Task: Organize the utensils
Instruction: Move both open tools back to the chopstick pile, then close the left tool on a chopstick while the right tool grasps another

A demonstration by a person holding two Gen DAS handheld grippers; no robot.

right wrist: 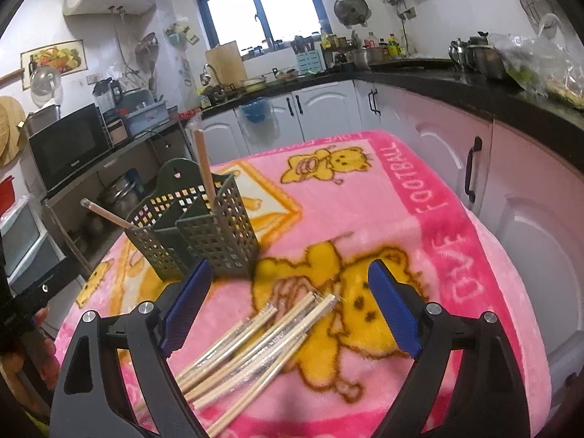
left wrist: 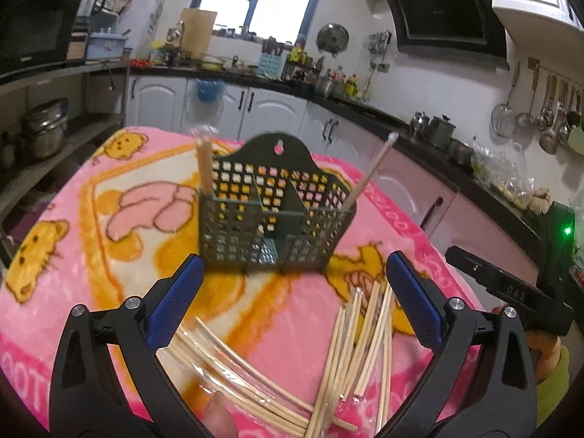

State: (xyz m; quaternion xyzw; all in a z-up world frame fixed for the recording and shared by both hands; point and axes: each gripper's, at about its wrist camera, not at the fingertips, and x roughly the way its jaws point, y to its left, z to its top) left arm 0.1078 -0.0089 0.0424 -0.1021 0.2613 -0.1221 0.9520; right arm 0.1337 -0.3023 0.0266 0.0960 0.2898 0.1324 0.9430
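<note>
2 grippers, left gripper point(left wrist: 292, 314) and right gripper point(right wrist: 292, 314), are held spread above wrapped chopsticks point(right wrist: 255, 343); the caddy point(left wrist: 273, 219) at 12 o'clock could be toppled by careless insertion.

left wrist: near, angled down | right wrist: same | shared: caddy point(left wrist: 272, 215)

Blanket point(left wrist: 109, 197): plush fleece cloth, fuzzy nap, matt, pink with printed cartoon bears.
Utensil holder point(left wrist: 270, 215): dark green moulded plastic, perforated grid walls, dull sheen.
Chopsticks point(right wrist: 252, 346): pale wood or bamboo, smooth, unvarnished look; each in clear glossy film wrapper, crinkled, catching light.
Left gripper point(left wrist: 292, 292), right gripper point(right wrist: 288, 306): black plastic arms, slight gloss; bright metal pivot screws; fingers point(left wrist: 171, 303) faced with blue, finely textured matt pads.
</note>
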